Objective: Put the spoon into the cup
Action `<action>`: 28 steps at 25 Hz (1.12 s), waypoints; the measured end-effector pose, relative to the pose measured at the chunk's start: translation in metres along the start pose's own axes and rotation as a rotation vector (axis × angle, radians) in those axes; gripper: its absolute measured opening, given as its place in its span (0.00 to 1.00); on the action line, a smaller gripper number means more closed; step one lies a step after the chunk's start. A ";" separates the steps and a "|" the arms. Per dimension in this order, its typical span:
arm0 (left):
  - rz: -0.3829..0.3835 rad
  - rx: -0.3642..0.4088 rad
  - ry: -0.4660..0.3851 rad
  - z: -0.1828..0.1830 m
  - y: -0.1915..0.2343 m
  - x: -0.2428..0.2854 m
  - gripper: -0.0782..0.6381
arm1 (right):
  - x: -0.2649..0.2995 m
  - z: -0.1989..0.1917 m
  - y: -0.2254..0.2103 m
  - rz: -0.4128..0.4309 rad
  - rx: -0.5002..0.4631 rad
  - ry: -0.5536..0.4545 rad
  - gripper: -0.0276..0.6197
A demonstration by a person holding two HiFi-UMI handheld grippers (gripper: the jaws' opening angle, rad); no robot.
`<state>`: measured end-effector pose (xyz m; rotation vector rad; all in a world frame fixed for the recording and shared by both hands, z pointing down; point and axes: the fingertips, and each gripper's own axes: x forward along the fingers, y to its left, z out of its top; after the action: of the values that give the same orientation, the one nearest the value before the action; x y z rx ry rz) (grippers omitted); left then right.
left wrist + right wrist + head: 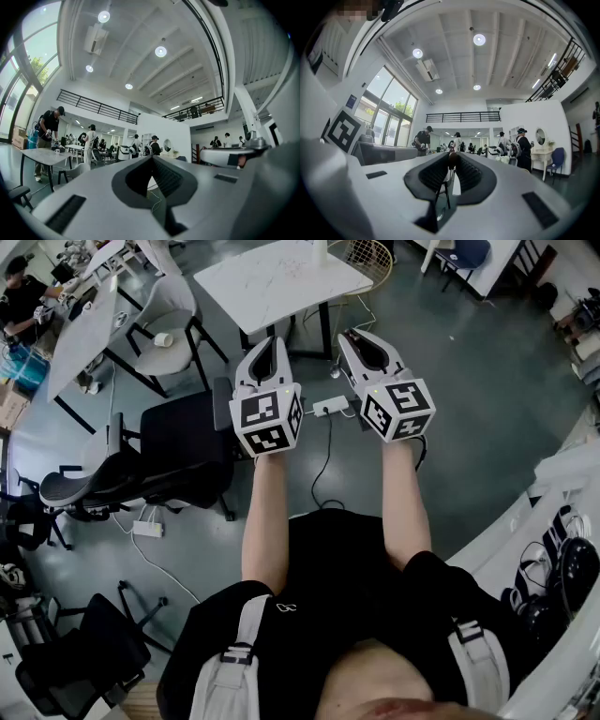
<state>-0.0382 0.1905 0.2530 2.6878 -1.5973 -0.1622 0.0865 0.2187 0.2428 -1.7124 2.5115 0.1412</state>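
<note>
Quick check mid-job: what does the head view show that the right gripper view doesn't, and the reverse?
Head view only: the person's forearms, a power strip on the floor, black office chairs. Right gripper view only: ceiling lights, tall windows, a mezzanine railing, and a small dark thing at its jaw tips that I cannot identify. Both: the right gripper and the left gripper. Neither shows a spoon or cup.
</note>
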 end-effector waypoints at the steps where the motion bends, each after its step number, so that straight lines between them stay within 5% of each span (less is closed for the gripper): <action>1: -0.002 0.001 -0.002 0.000 -0.001 0.002 0.13 | 0.001 0.000 -0.001 0.004 -0.002 -0.001 0.13; 9: 0.009 -0.004 0.003 -0.001 -0.003 0.008 0.13 | 0.003 -0.003 -0.006 0.031 -0.002 0.010 0.13; 14: 0.028 -0.014 0.013 -0.008 0.001 0.008 0.13 | 0.004 -0.010 -0.010 0.076 0.109 -0.013 0.13; 28: 0.120 -0.039 0.039 -0.026 0.017 -0.008 0.13 | 0.005 -0.034 -0.014 0.164 0.209 -0.001 0.13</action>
<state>-0.0550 0.1883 0.2804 2.5415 -1.7185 -0.1365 0.0962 0.2045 0.2750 -1.4289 2.5594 -0.1046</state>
